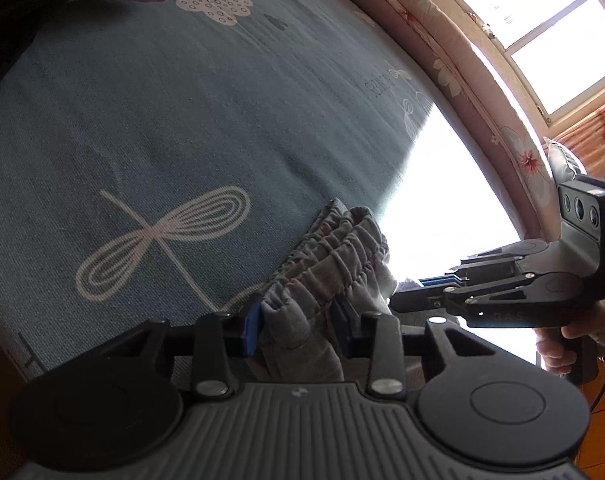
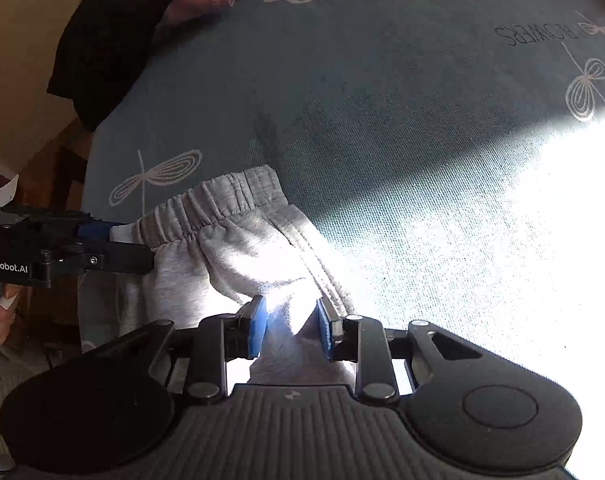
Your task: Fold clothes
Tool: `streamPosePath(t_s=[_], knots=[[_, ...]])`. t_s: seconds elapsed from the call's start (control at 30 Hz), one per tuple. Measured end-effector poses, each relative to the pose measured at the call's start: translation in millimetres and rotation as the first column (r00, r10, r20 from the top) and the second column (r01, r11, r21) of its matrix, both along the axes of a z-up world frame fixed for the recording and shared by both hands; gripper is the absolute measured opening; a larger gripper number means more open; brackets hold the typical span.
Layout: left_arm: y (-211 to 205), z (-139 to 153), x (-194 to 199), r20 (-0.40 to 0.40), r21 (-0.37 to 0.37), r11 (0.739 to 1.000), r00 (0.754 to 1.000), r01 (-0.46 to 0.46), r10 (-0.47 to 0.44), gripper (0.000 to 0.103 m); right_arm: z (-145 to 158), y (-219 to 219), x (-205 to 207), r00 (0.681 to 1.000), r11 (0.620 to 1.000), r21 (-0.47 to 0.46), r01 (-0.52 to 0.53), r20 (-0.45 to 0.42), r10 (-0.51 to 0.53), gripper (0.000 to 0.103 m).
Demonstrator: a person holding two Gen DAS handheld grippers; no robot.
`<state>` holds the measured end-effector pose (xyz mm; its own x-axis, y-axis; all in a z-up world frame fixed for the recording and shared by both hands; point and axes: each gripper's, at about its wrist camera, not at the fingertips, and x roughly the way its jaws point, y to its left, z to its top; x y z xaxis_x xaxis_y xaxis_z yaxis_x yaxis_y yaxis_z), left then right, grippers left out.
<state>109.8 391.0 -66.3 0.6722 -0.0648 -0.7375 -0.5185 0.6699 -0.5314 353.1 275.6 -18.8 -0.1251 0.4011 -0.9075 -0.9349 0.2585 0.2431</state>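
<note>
Fingers: we pinch the grey pants [image 2: 238, 248] with both grippers, left [image 1: 298, 322], right [image 2: 291, 326] | soft, limp, light | hold waistband corners

We see a bed [image 2: 382, 120] under a teal printed cover; grey sweatpants [image 2: 230, 240] lie at its near edge, dark and pink clothes [image 2: 142, 20] at a far corner.

A teal bedspread [image 1: 162, 120] printed with white dragonflies [image 1: 162, 236] and a cloud [image 1: 216, 7] is seen. A flowered quilt [image 1: 454, 76] is laid along its far edge, under a window [image 1: 542, 32]. Curtains [image 1: 598, 132], possibly orange, are glimpsed.
</note>
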Motion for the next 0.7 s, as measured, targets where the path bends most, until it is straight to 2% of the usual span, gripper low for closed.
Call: streamPosePath(t_s=[0.03,0.07,0.17,0.2,0.27,0.33,0.4,0.43,0.5,0.6,0.7], knots=[[-1,4,0,0.007,0.016,1.000,1.000,-0.001,0.001,0.015,7,0,-4,0.999,1.000,0.015,-0.015,0.038,0.015,0.006],[-2,9,-1,0.025,0.032,0.999,1.000,-0.004,0.003,0.015,14,0,-8,0.997,0.999,0.030,-0.031,0.076,0.029,0.005],[-8,17,2,0.054,0.080,0.996,0.998,0.027,-0.032,0.015,34,-1,-18,0.980,0.995,0.073,-0.067,0.193,0.051,0.005],[-9,15,5,0.023,0.093,0.995,0.999,0.031,-0.033,0.016,37,0,-19,0.973,0.995,0.081,-0.066,0.227,0.047,0.005],[-10,10,8,-0.050,0.104,0.994,0.999,0.025,-0.020,0.020,28,0,-17,0.970,0.998,0.052,-0.047,0.239,0.033,0.017],[-6,15,1,-0.045,0.116,0.993,0.999,0.016,-0.011,0.023,16,1,-13,0.970,1.000,0.017,-0.019,0.241,0.015,0.019],[-6,26,-3,-0.052,0.181,0.984,0.999,0.002,0.007,0.029,23,-5,-9,0.967,0.998,0.046,0.031,0.250,-0.042,0.027],[-6,34,-5,-0.058,0.221,0.975,0.998,-0.006,0.019,0.035,31,-10,-7,0.962,0.995,0.071,0.067,0.258,-0.083,0.035],[-7,46,-9,-0.028,0.257,0.967,1.000,0.002,0.005,0.036,43,-20,-6,0.961,0.988,0.110,0.106,0.245,-0.130,0.036],[-17,53,1,0.009,0.249,0.962,0.993,0.109,-0.115,0.036,46,-32,-13,0.969,0.989,0.114,0.093,0.219,-0.117,0.036],[-38,45,14,0.026,0.222,0.932,0.953,0.288,-0.301,0.036,30,-33,-19,0.976,0.995,0.079,0.065,0.203,-0.080,0.036]])
